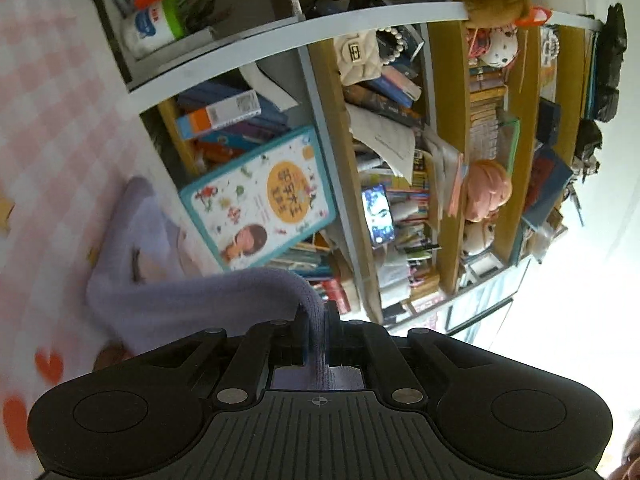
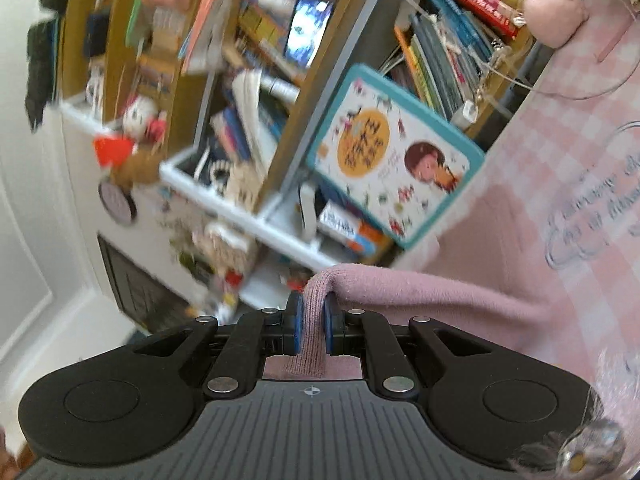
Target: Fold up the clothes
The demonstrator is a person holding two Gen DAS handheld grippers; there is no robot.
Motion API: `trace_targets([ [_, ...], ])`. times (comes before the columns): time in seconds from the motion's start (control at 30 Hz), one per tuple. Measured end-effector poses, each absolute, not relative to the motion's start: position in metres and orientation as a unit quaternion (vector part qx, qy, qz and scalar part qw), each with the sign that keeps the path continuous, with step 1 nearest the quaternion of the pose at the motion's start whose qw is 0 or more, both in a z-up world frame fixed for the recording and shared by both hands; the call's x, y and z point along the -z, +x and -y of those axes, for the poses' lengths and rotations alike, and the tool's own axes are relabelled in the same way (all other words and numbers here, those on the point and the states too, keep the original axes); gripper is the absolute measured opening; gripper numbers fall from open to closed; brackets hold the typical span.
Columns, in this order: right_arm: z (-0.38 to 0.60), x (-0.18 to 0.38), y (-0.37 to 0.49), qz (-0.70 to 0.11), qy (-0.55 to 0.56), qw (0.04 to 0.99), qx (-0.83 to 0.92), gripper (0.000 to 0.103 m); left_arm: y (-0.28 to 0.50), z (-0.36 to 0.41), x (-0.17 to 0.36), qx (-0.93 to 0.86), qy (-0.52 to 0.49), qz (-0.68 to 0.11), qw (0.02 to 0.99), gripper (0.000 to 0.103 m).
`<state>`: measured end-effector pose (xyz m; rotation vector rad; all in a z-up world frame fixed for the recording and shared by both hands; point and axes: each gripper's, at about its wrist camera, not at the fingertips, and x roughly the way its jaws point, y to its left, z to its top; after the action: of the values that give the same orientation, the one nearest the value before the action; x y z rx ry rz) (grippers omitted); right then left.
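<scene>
Left wrist view, tongs: my left tongs (image 1: 316, 332) are clenched on a ribbed edge of the garment (image 1: 192, 300), which looks lavender here.
Left wrist view, garment: from the pinch, the fabric arches up and trails off to the left, down onto a pink checked bedcover (image 1: 60, 100) with orange hearts.
Left wrist view, background: a crowded bookshelf (image 1: 400, 140) fills the frame, tilted; a teal-bordered picture book (image 1: 260, 200) leans against its front, just beyond the cloth.

Right wrist view, tongs: my right tongs (image 2: 312, 328) grip a folded ribbed edge of the same garment (image 2: 460, 300), pink in this light, squeezed between blue pads (image 2: 295, 330).
Right wrist view, garment: the cloth runs away to the right and spreads across the pink checked bedcover (image 2: 580, 100); printed lettering shows on the fabric at far right.
Right wrist view, background: the bookshelf (image 2: 240, 80) and the teal-bordered picture book (image 2: 396, 152) sit behind; the shelf is blurred at left.
</scene>
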<state>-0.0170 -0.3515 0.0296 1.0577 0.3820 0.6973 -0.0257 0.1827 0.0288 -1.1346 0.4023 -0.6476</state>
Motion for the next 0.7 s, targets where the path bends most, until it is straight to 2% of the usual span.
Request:
trace_targets([
  [0.27, 0.345, -0.015, 0.048, -0.192, 0.496, 0.798, -0.283, 0.010, 0.046, -0.182, -0.025, 0.252, -0.498, -0.213, 0.802, 0.005],
  [0.53, 0.339, 0.012, 0.104, -0.234, 0.492, 0.807, -0.229, 0.010, 0.093, -0.180, 0.014, 0.185, -0.493, -0.283, 0.802, 0.007],
  [0.67, 0.335, 0.032, 0.115, -0.266, 0.473, 0.816, -0.199, 0.014, 0.103, -0.187, 0.030, 0.140, -0.474, -0.312, 0.811, 0.028],
  [0.7, 0.335, 0.034, 0.116, -0.268, 0.468, 0.819, -0.197, 0.015, 0.102, -0.189, 0.030, 0.133, -0.463, -0.311, 0.819, 0.029],
])
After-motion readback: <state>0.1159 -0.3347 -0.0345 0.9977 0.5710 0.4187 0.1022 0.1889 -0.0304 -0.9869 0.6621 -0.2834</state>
